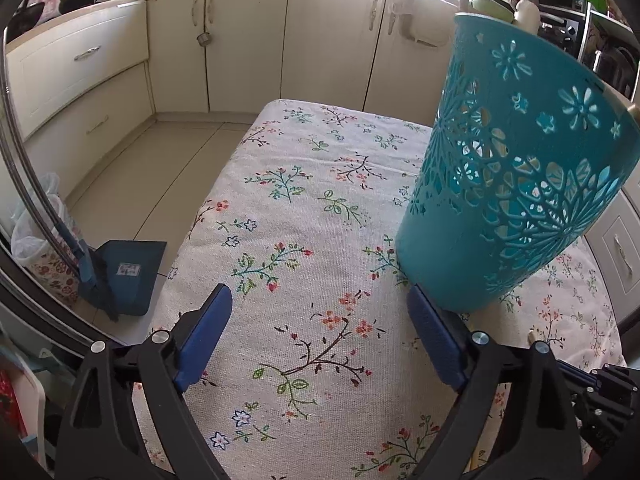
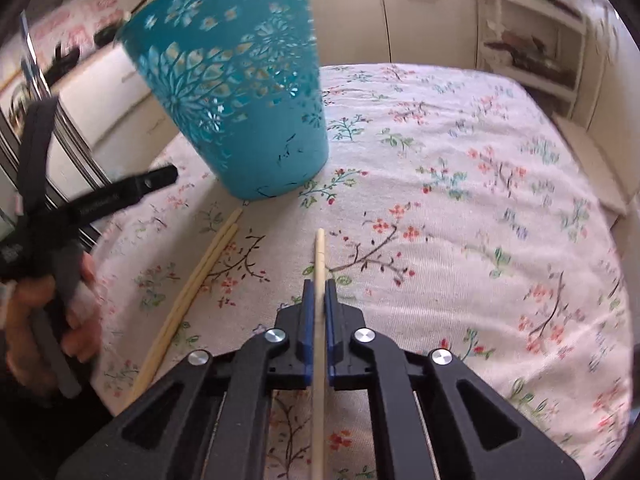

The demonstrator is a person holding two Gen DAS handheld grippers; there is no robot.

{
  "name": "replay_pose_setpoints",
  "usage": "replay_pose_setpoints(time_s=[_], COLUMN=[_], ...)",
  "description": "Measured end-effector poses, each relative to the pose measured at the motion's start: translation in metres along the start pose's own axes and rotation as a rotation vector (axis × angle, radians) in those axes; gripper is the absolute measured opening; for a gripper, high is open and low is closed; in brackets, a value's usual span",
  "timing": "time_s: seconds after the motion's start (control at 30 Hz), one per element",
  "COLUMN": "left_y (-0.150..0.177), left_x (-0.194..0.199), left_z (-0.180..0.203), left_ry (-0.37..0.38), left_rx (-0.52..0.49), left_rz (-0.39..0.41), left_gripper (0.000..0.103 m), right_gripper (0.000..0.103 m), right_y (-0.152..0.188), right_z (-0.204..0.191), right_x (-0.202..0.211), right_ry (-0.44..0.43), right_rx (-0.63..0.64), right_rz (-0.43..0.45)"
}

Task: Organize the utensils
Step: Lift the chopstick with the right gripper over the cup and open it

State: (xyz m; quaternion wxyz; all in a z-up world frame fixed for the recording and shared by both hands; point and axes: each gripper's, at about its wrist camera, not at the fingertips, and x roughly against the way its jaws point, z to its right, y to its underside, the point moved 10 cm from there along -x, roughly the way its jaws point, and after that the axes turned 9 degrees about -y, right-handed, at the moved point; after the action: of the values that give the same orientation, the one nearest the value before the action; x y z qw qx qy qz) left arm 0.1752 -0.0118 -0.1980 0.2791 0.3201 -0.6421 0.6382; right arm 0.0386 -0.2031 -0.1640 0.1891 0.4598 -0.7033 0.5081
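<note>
Here the left gripper [image 1: 320, 336] stands with its blue-padded fingers [image 1: 208, 336] wide apart and nothing between them; only bare tablecloth [image 1: 304, 200] lies in the gap. The right-hand pad sits just beside the base of the teal basket [image 1: 516, 168], and whether it touches cannot be told.

The right gripper [image 2: 319, 312] has its fingers together, clamped on a single chopstick [image 2: 319, 264]. The stick passes lengthwise between the pads, its tip projecting forward over the cloth, apart from the basket.

Two more chopsticks [image 2: 200, 276] lie side by side on the cloth, left of the clamped one, their far tips near the basket base. In the right wrist view the left gripper's black frame and the hand [image 2: 44, 320] holding it sit at the left edge.

Clearances: the table's left edge drops to a tiled floor [image 1: 140, 176], where a dark blue dustpan [image 1: 128, 276] stands near it. The cloth surface ahead and to the right of the basket is open.

Materials: the basket is a tapered round plastic container with flower-shaped perforations. The cloth is woven, ribbed, pale, printed with floral sprigs. The chopsticks are slender, pale and wood-coloured.
</note>
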Motion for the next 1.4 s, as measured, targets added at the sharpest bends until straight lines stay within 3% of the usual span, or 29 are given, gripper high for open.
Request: replay_pose_setpoints(time_s=[0.33,0.63,0.83,0.97,1.17,1.27,1.4], left_y=[0.005,0.007,0.007,0.008,0.008,0.008,0.008], left_x=[-0.002,-0.001,-0.001,-0.002,-0.003,-0.005,-0.005], left_z=[0.009,0.012,0.013,0.014,0.015,0.015,0.015], left_ry=[-0.013,-0.009,-0.007,-0.005,0.002,0.006,0.011], left_rx=[-0.051,-0.070,-0.073,-0.075,-0.074,-0.073,-0.069], left_rz=[-0.022,-0.017,-0.019,-0.020,-0.026,-0.026,-0.026], left_gripper=[0.088,0.088,0.088,0.088,0.088,0.088,0.088], right_gripper=[0.006,0.006,0.006,0.006,0.006,0.006,0.006], right_y=[-0.026,-0.077,-0.132,-0.183,-0.253,-0.263,-0.248], right_z=[-0.011,-0.029,-0.053,-0.074,-0.098,-0.095,-0.087], right_x=[0.051,0.108,0.134,0.150,0.148,0.117,0.073], right_ry=[-0.179,-0.270,-0.313,-0.300,-0.191,-0.109,-0.054], right_rx=[-0.089,-0.063,0.003,0.053,0.129,0.158,0.194], right_rz=[0.160,0.339,0.450,0.565,0.745,0.739,0.642])
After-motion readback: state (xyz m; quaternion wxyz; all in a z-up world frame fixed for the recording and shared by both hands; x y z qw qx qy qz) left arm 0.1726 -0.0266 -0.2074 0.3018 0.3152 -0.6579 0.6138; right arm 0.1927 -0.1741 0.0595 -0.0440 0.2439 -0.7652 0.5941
